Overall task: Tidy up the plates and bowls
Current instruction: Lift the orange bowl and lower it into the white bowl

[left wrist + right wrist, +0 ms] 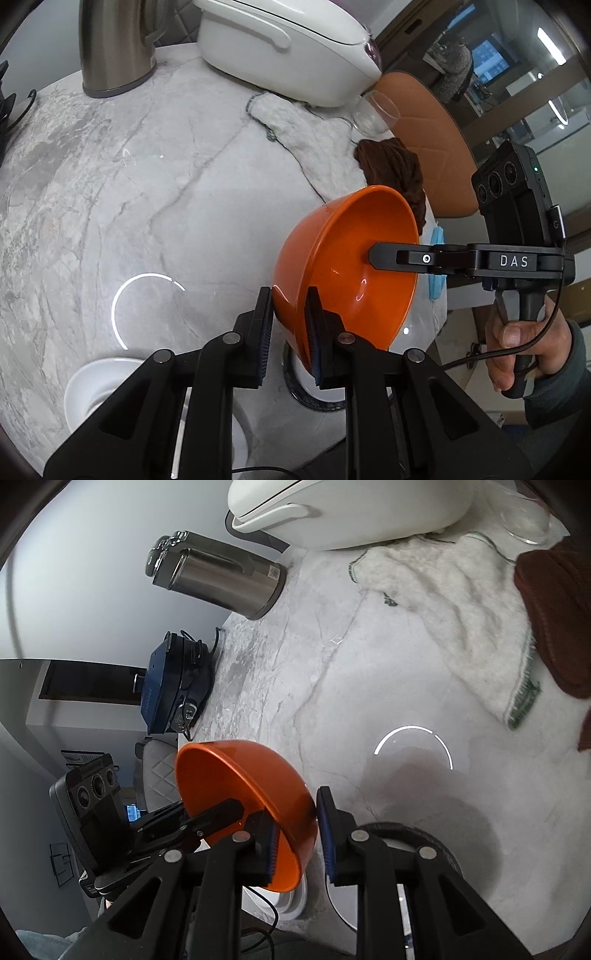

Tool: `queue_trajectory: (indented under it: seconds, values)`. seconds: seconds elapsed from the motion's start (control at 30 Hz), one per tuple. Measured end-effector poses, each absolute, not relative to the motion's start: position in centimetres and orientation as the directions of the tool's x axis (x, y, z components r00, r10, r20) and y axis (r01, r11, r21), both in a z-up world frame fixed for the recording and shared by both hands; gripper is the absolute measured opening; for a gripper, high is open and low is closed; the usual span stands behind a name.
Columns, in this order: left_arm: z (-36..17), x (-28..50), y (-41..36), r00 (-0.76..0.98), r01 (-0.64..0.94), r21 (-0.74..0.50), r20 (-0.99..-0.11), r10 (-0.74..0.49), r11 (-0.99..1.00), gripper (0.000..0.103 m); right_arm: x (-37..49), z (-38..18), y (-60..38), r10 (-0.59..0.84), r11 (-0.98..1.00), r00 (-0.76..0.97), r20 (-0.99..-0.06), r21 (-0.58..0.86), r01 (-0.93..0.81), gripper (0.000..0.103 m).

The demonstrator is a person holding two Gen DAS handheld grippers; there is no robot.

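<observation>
Left wrist view: the orange bowl (347, 266) is held up off the marble counter (166, 184), tipped on its side, mouth facing right. Its rim is pinched by the left gripper (290, 332), one pad (266, 332) outside the wall, the other inside, both pressed against it. From the right, the right gripper (373, 254) is seen reaching into the bowl's mouth; only one finger is shown against the inner wall, so its grasp cannot be judged from here. A white bowl (99, 387) is seen at the near edge, low and left of the fingers, and a dark-rimmed plate (314, 395) right under the held bowl. The handover, it is judged, turns on this: the bowl is shared, rim toward each tool, with the plate directly below.

Right wrist view: the bowl (255, 786) is caught across its rim, mouth tilted left toward the left gripper (229, 810), which is clamped on the far rim. The right gripper (299, 834) is set astride the wall, inner pad (271, 853) touching inside; the outer pad looks a shade off the wall, so a firm grip cannot be confirmed. The dark plate (436, 842) lies just right, at the near edge.
</observation>
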State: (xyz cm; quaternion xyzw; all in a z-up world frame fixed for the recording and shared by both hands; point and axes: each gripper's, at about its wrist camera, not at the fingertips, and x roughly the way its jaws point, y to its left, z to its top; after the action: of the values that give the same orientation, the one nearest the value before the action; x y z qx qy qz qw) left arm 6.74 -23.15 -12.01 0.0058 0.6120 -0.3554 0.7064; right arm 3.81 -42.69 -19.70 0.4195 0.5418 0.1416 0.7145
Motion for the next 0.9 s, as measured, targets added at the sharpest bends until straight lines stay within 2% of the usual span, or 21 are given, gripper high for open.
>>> queue_trajectory:
  seconds: [0.23, 0.43, 0.9]
  values:
    - [-13.5, 0.2, -24.8, -0.068, 0.538, -0.425, -0.883, -0.465, 0.728, 0.015, -1.3, -19.3, -43.1, 0.634, 0.637, 0.352, -0.688, 0.724, 0.266, 0.024]
    - [-16.7, -2.7, -25.2, -0.124, 0.532, -0.421, -0.897, -0.425, 0.735, 0.015, -4.4, -21.3, -43.0, 0.637, 0.638, 0.315, -0.703, 0.711, 0.296, 0.024]
    - [-19.9, -3.1, -26.3, -0.136, 0.495, -0.404, -0.911, -0.39, 0.769, 0.016, -6.2, -24.7, -43.6, 0.631, 0.645, 0.281, -0.723, 0.69, 0.328, 0.022]
